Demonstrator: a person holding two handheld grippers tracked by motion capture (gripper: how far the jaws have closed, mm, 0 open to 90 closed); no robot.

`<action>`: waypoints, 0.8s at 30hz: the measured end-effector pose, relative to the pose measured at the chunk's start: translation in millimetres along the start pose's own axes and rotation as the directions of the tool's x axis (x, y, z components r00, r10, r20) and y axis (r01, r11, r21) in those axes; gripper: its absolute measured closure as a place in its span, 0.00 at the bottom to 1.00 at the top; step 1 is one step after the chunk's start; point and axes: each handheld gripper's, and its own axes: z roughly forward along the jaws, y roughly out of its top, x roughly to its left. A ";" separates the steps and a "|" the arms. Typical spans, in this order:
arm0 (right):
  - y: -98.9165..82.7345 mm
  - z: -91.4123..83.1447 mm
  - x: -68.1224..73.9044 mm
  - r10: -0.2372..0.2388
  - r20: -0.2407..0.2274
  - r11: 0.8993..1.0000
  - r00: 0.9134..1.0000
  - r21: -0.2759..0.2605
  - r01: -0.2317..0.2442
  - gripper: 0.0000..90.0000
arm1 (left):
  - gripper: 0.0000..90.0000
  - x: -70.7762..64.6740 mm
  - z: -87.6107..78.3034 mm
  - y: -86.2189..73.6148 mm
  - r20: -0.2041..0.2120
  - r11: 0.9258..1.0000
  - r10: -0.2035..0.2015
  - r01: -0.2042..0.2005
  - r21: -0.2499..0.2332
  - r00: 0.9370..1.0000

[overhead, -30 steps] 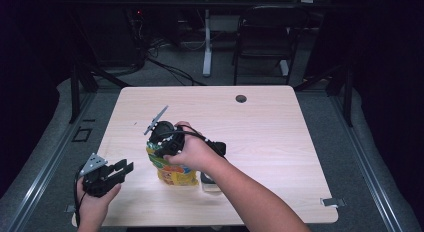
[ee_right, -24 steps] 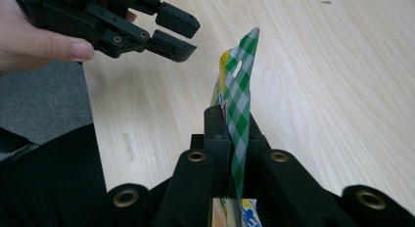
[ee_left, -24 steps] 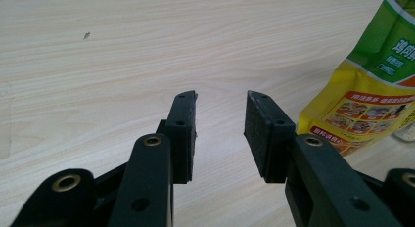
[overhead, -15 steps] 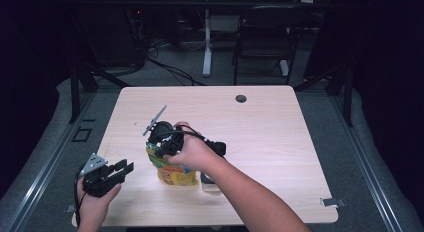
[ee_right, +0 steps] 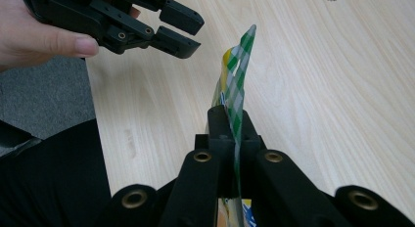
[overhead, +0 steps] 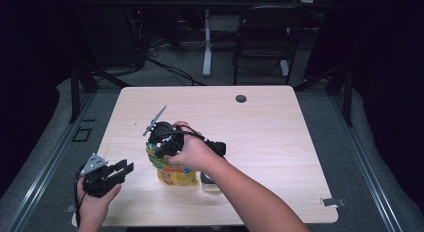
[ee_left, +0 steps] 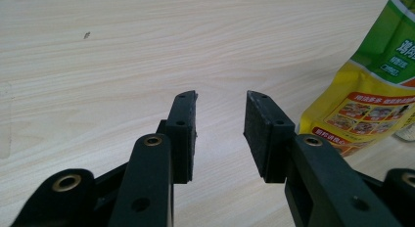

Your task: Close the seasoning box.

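High view: yellow-and-green pouch (overhead: pixel 172 172) standing upright on the pale wooden counter (overhead: pixel 280 132), toward the near left part, top edge pinched by the right gripper (overhead: pixel 159 142). Right hand (overhead: pixel 192 153) wrapped around that gripper from the right, forearm entering from the bottom edge. Small pale object (overhead: pixel 210 182) just beside the pouch base on its right, too hidden to identify. Left gripper (overhead: pixel 125 168) held in the left hand (overhead: pixel 95 202) near the counter's front left corner, well apart from the pouch, jaws parted with nothing between them. Dark round hole (overhead: pixel 241 98) near the far edge of the counter.

Right gripper view: jaws just closed flat on the checkered green-and-white seal strip of the pouch, strip rising thin and upright above the pads (ee_right: pixel 218 120). Left gripper farther off at upper left, jaws apart.

Left gripper view: two black pads (ee_left: pixel 183 134) separated by a clear gap over bare counter; pouch at the right edge, apart from the jaws.
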 end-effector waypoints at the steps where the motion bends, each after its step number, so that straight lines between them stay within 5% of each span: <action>1: 0.0 0.0 -0.1 0.000 -0.001 1.000 1.000 0.001 0.000 1.00 | 0.73 -0.1 0.0 0.1 0.000 1.000 0.000 0.000 0.001 1.000; 15: -3.6 -3.5 -1.4 -0.005 0.004 1.000 1.000 -0.013 0.005 1.00 | 0.73 -0.3 -0.3 0.1 0.002 1.000 0.004 -0.004 -0.005 1.000; 24: -10.6 -13.6 -3.4 -0.008 0.002 0.997 1.000 -0.078 0.008 1.00 | 0.72 -3.1 1.4 0.0 0.013 1.000 0.012 -0.012 -0.003 1.000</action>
